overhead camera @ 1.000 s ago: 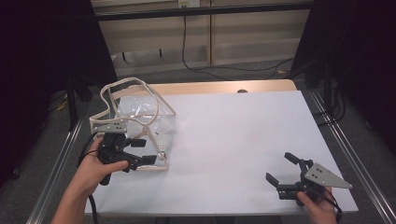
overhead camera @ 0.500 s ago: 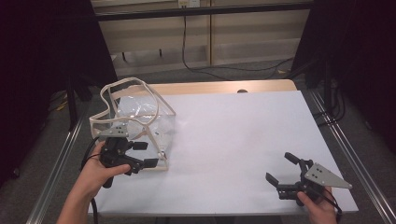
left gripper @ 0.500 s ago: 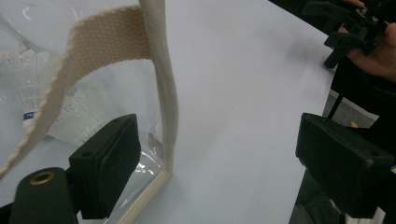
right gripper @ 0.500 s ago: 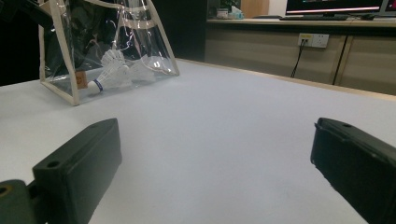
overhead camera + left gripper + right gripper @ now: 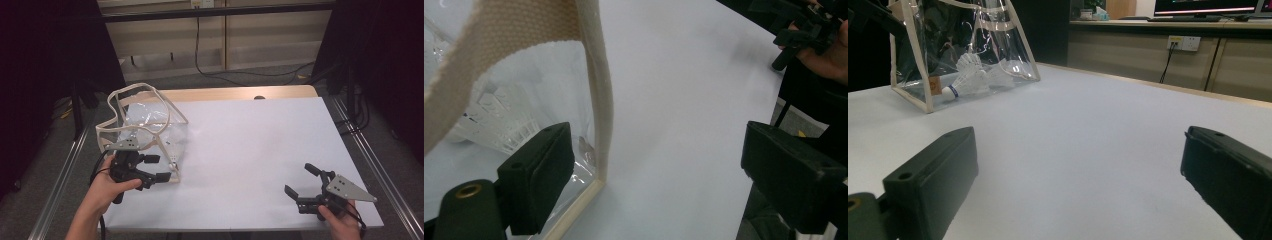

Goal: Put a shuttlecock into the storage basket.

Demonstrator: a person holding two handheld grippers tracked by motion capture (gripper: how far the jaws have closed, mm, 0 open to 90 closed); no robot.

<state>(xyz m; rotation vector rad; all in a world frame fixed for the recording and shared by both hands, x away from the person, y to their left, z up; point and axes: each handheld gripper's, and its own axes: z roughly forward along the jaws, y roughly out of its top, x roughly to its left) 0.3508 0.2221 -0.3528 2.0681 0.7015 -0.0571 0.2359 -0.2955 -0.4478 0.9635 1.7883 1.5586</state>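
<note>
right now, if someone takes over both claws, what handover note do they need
Left claw: open, at the near right corner of the clear bag. In the left gripper view the bag's cream corner trim stands between the jaws, no pad pressing on it.
Right claw: open, nothing held, low over the bare white table at the near right, pointing toward the bag.
Bag: upright at the table's left, straps loose on top; shuttlecocks lie inside it.
Done: shuttlecocks are in the bag.
Left: probably closing on the bag's edge; nothing is gripped yet.
</note>
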